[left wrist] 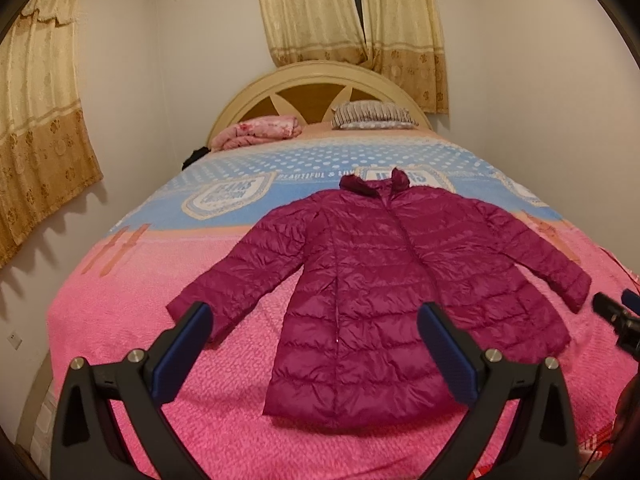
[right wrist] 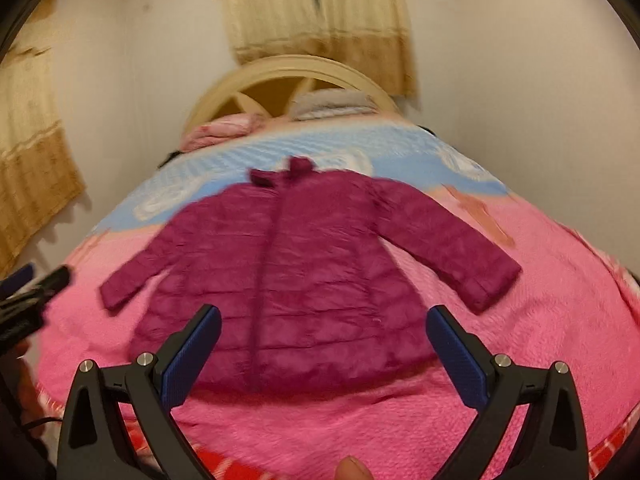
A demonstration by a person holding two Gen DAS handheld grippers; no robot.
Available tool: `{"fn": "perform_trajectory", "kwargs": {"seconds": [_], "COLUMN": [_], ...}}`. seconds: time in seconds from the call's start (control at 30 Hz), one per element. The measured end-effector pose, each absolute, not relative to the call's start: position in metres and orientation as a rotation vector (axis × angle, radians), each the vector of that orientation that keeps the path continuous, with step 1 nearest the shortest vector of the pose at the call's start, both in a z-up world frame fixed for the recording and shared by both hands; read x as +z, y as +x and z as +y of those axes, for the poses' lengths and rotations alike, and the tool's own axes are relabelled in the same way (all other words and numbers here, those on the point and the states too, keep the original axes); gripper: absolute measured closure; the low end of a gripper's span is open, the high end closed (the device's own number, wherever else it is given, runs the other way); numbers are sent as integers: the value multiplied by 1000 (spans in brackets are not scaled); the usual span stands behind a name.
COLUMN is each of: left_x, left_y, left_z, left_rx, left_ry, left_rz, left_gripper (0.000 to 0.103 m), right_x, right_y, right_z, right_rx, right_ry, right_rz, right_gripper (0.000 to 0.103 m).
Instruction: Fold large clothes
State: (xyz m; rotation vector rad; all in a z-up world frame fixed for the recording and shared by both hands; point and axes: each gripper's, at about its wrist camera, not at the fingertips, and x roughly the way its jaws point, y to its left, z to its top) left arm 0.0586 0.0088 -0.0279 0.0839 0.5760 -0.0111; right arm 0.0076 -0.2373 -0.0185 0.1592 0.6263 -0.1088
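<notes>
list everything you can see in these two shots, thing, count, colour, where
puffer jacket: 1, magenta, spread flat on the bed, front up, sleeves out to both sides, collar toward the headboard
bedspread: 1, pink near the cameras, blue with white dots and badges farther up, covers the bed
headboard: 1, cream and tan, arched, at the far wall
folded blanket: 1, pink floral, far left by the headboard
pillow: 1, striped grey and white, far right by the headboard
curtains: 2 sets, beige gold, behind the headboard and on the left wall
left gripper: 1, black with blue pads, open, above the jacket's hem
right gripper: 1, black with blue pads, open, above the hem
</notes>
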Motion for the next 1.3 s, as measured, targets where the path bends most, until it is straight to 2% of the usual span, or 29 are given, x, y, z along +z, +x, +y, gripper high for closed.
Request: {"fn": "perform_trajectory", "kwargs": {"seconds": [0.4,0.73,0.77,0.87,0.93,1.0,1.03,1.07,1.1,1.2,1.3], "left_x": [-73,-107,-109,-114,-116,-116,-116,-116,-115,-111,-107], "left_y": [145,195,196,198,199,199,199,199,200,201,202], "left_z": [-22,-61,-65,-71,-72,-70,-68,-65,-63,-53,-43], "left_rx": [-54,-99,-105,-116,-122,-122,-119,-116,-114,-103,-91], "left_ry": [126,164,171,182,180,175,173,171,170,154,128], "left_rz": [618,681,684,690,698,705,707,709,708,702,694], "left_gripper": [0,0,0,0,0,0,0,0,0,0,0], "right_x": [-93,-128,-130,-137,-144,-148,-147,-143,-140,-123,-93], "right_y": [66,97,101,114,123,128,128,128,128,132,138], "right_z": [-391,-457,-457,-459,-463,-468,-468,-469,-473,-484,-490], "right_rx": [-368,-402,-396,-355,-354,-349,-346,-341,-344,-369,-393], "right_ry": [427,567,573,586,616,637,625,612,609,580,523], "right_rz": [746,782,784,794,809,802,791,771,757,720,659], "right_gripper": [1,2,5,30,35,50,66,77,83,91,92]}}
